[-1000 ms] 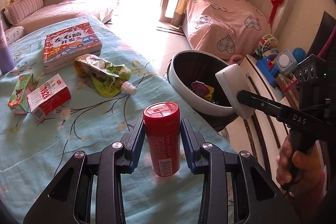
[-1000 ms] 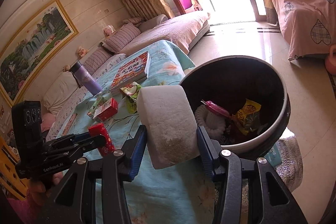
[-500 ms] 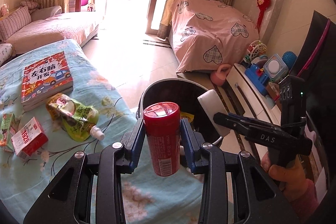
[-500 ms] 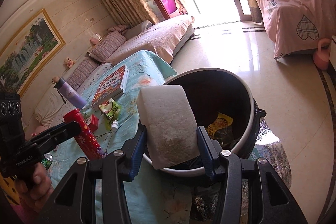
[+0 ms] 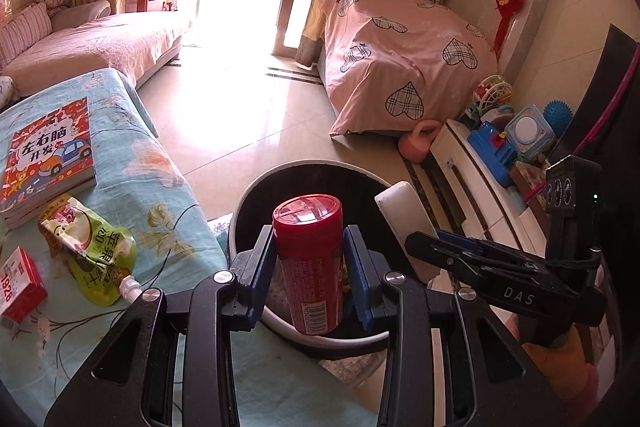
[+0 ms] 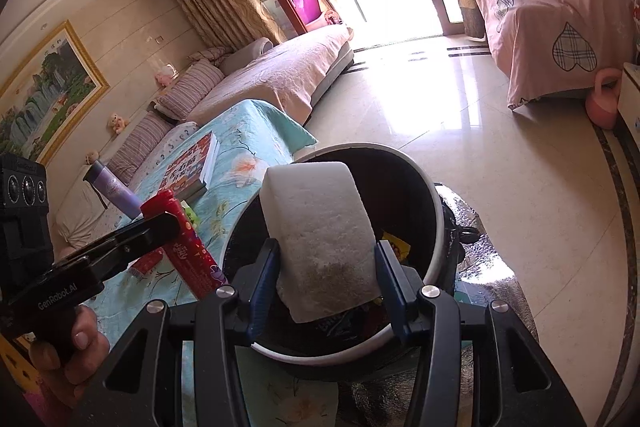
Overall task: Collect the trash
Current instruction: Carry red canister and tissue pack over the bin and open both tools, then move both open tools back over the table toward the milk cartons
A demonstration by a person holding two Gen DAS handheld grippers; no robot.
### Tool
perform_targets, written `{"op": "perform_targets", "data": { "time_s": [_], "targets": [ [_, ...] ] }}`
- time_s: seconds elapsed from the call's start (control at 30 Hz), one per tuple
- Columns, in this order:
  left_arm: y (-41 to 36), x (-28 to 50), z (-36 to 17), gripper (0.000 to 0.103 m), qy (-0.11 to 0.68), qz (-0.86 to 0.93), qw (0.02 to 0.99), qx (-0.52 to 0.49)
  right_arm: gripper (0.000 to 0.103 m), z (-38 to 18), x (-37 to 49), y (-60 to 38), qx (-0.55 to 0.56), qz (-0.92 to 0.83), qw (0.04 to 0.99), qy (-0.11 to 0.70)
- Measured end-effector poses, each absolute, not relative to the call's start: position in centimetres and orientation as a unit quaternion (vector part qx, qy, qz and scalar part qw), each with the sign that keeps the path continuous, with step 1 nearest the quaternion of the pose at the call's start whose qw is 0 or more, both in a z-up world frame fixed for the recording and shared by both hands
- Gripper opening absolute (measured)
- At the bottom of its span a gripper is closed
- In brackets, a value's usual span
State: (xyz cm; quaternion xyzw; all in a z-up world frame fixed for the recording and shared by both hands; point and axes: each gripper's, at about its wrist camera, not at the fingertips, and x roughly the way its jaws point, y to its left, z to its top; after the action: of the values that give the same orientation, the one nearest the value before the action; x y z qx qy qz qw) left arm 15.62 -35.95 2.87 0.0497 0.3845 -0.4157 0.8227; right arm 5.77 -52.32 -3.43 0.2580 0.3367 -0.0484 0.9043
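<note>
1. Your left gripper (image 5: 309, 259) is clamped on a red canister (image 5: 310, 263), 1 blue pad pressed to each side; the canister stands upright between the jaws with its red lid above them and its barcoded foot hanging below

2. Directly beyond and beneath those jaws sits the round trash bin (image 5: 256, 195), white-rimmed with a dark inside; the canister hangs over its opening

3. Your right gripper (image 6: 326, 267) is closed on a white foam block (image 6: 320, 227), the 2 pads gripping its lower sides while most of the block rises above the jaws, tilted slightly left

4. Seen from the right wrist, the same bin (image 6: 438, 227) lies just past the jaws, and the block covers much of its mouth; a yellow wrapper (image 6: 394, 245) shows inside, right of the block

5. Left of your left jaws, on the blue flowered tablecloth (image 5: 160, 195), lie a green drink pouch (image 5: 94, 259), a small red and white carton (image 5: 20, 287) and, farther off, a children's book (image 5: 50, 151)

6. Right of the left jaws you can see the other gripper carrying the foam over the bin

7. From the right wrist, a purple bottle (image 6: 114, 193) stands far left of the jaws, behind the red canister
</note>
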Motion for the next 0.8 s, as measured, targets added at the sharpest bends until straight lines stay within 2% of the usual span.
{"op": "perform_targets", "data": {
  "time_s": [0.2,0.27,0.33,0.43,0.6,0.67,0.8],
  "targets": [
    [-36.8,16.2,1.4,0.033,0.405,-0.415,0.813,0.055,0.051,-4.1,6.4,-53.0,0.257,-0.050,0.901,0.347],
    [-36.8,16.3,1.0,0.035,0.410,-0.416,0.810,0.054,0.058,-4.3,6.9,-53.1,0.257,-0.050,0.899,0.352],
    [-36.5,16.3,0.9,0.053,0.412,-0.414,0.810,0.053,0.064,-4.4,7.0,-53.3,0.261,-0.047,0.896,0.355],
    [-35.5,15.7,1.1,0.065,0.406,-0.410,0.815,0.048,0.069,-4.3,6.8,-53.2,0.268,-0.044,0.897,0.348],
    [-32.4,14.9,0.9,0.076,0.406,-0.394,0.824,0.038,0.079,-3.8,6.0,-52.1,0.275,-0.039,0.899,0.338],
    [-30.6,14.6,0.6,0.077,0.408,-0.386,0.827,0.032,0.089,-3.6,5.8,-51.0,0.273,-0.036,0.900,0.338],
    [-26.3,14.1,-0.2,0.078,0.411,-0.362,0.836,0.024,0.099,-3.2,5.4,-48.1,0.278,-0.030,0.897,0.343]
  ]
}}
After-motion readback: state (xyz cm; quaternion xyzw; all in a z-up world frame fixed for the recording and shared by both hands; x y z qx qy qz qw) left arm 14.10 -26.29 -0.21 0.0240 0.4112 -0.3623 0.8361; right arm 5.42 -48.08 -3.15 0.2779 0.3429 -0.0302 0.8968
